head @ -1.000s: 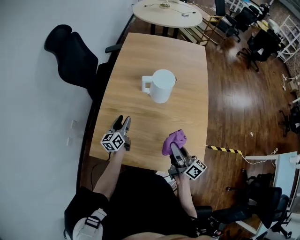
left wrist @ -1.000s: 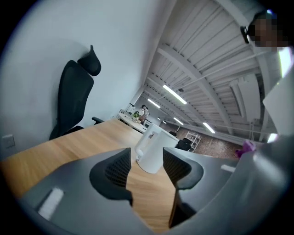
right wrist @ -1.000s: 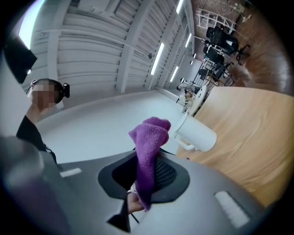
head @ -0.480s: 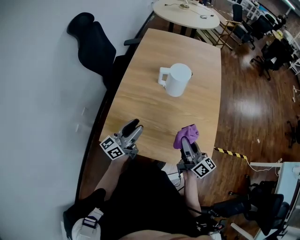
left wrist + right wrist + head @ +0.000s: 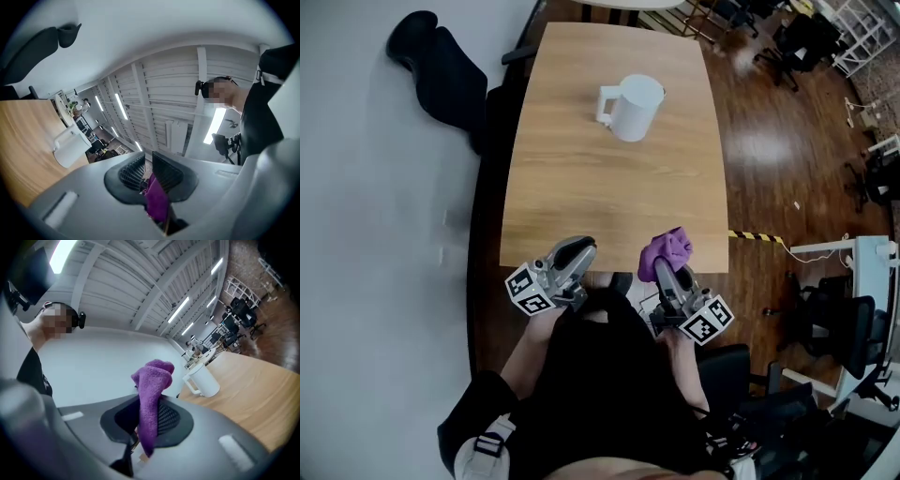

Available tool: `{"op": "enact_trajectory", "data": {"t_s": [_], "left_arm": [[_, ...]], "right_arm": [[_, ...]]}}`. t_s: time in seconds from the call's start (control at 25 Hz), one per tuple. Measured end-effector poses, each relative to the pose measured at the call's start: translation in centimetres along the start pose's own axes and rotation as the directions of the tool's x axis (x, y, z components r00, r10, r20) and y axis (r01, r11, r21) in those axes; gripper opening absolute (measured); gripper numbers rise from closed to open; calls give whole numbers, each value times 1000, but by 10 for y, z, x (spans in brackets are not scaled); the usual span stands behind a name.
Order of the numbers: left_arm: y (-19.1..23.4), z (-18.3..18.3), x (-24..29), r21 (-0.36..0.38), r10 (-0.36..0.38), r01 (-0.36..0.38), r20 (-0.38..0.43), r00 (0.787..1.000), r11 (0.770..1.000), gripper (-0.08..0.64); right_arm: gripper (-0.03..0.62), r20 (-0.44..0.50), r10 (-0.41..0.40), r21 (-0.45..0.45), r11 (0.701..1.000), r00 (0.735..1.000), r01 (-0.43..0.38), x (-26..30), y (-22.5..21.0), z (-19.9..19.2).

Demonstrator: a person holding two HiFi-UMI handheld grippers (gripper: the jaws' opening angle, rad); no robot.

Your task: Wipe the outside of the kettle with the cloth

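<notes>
At near table [image 5: 581, 187] edge: right fingers [image 5: 169, 417] pinch cloth [image 5: 152, 380]; left fingers [image 5: 167, 170] just closed, empty; kettle [image 5: 633, 106] well apart, far end.

A plain white wall [image 5: 375, 234] runs along the left side of the wooden surface [image 5: 581, 187]. A black office chair [image 5: 441, 66] stands against the wall beside the surface's far left corner. To the right of the surface lies glossy dark wood floor [image 5: 769, 159] with a pale sheen of light. A strip of yellow-and-black tape [image 5: 757, 237] starts just off the near right corner. More black chairs [image 5: 797, 37] stand beyond the far right corner. Above the surface, a white beamed ceiling [image 5: 154, 93] carries long strip lights [image 5: 121, 106].
</notes>
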State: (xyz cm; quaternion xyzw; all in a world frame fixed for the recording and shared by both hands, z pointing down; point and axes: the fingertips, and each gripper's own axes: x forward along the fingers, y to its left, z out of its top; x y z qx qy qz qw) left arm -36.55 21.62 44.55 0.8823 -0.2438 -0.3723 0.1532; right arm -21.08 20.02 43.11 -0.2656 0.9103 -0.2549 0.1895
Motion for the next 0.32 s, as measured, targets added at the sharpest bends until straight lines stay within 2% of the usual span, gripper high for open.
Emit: {"op": "enact_trajectory", "data": {"t_s": [0.16,0.32], "left_arm": [[-34,-22,-18,1,-52,52,-12,999,999,8],[5,-9,-12,17,-74,75,-13,997,997,2]], "right_arm": [[52,6,-49,-12,999,999,49,-48,16,-22],[52,15,-65,-13,998,998,65,-16,-12,-25]]}}
